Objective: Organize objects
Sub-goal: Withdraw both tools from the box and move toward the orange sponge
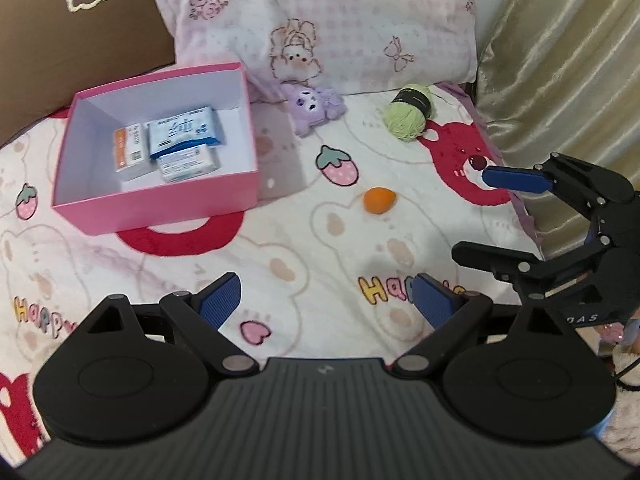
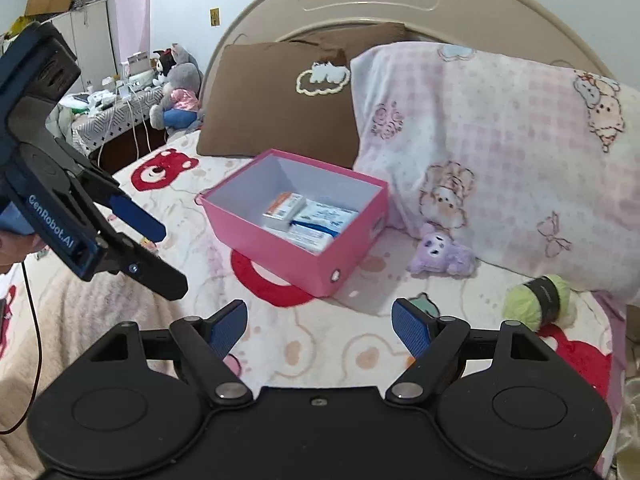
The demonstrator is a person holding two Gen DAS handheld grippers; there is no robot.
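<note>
An open pink box (image 1: 160,204) (image 2: 280,256) sits on the bear-print blanket, holding a blue-and-white tissue pack (image 1: 184,134) (image 2: 324,216) and small cartons. To its right lie a purple plush toy (image 1: 316,108) (image 2: 440,254), a green yarn ball (image 1: 408,114) (image 2: 536,300) and, nearer, an orange egg-shaped thing (image 1: 379,200), which the right wrist view does not show. My left gripper (image 1: 326,300) (image 2: 172,260) hovers open and empty over the blanket in front of the box. My right gripper (image 2: 320,320) (image 1: 472,216) is also open and empty, right of the orange thing.
A brown pillow (image 2: 276,104) and a pink checked pillow (image 1: 340,24) (image 2: 500,160) lean behind the box and toys. Gold fabric (image 1: 560,80) borders the bed on the right. A cluttered side table with plush toys (image 2: 176,92) stands beyond the bed's far left corner.
</note>
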